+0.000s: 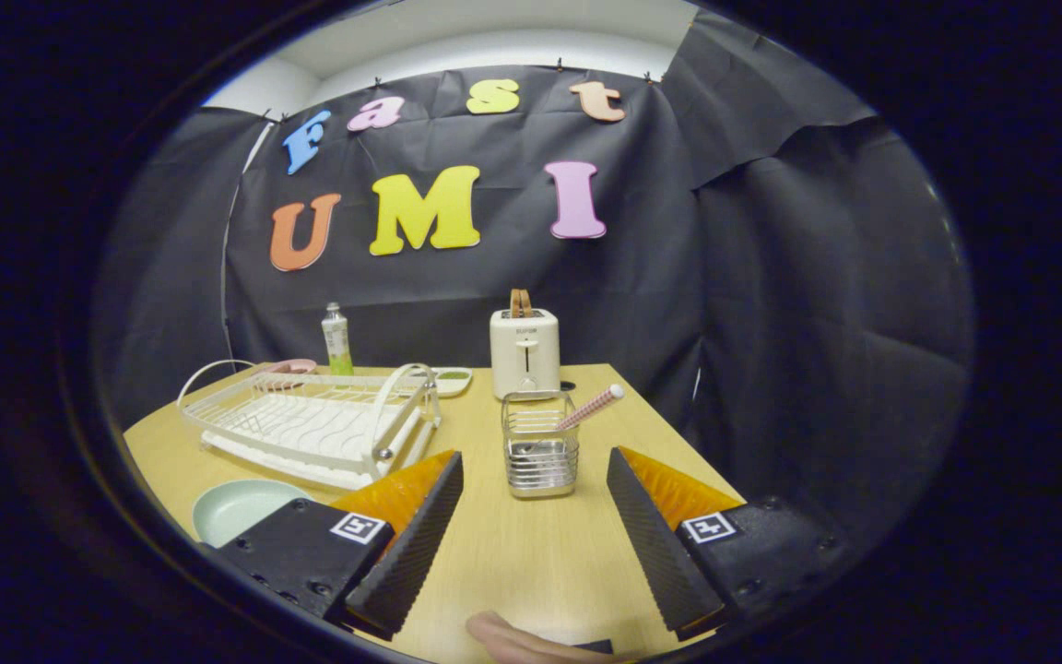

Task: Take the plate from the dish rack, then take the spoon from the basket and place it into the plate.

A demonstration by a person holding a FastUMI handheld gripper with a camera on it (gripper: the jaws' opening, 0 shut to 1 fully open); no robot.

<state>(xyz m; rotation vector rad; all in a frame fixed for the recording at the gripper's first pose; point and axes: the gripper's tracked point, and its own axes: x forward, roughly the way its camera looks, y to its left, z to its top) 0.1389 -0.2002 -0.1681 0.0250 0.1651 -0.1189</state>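
Observation:
A pale green plate (pixel 234 509) lies flat on the wooden table (pixel 513 553), in front of the white dish rack (pixel 310 420) and partly behind my left finger. A square wire basket (pixel 541 449) stands just ahead of my fingers, between them. A spoon with a pink checked handle (pixel 592 407) leans out of the basket to the right; its bowl is down inside. My gripper (pixel 536 470) is open, fingers wide apart, with nothing between them but bare table.
A white toaster (pixel 525 351) stands behind the basket at the table's far edge. A green-labelled bottle (pixel 337 339), a pink dish (pixel 292 366) and a small white tray (pixel 451 377) sit behind the rack. A fingertip (pixel 517 638) shows close below my fingers.

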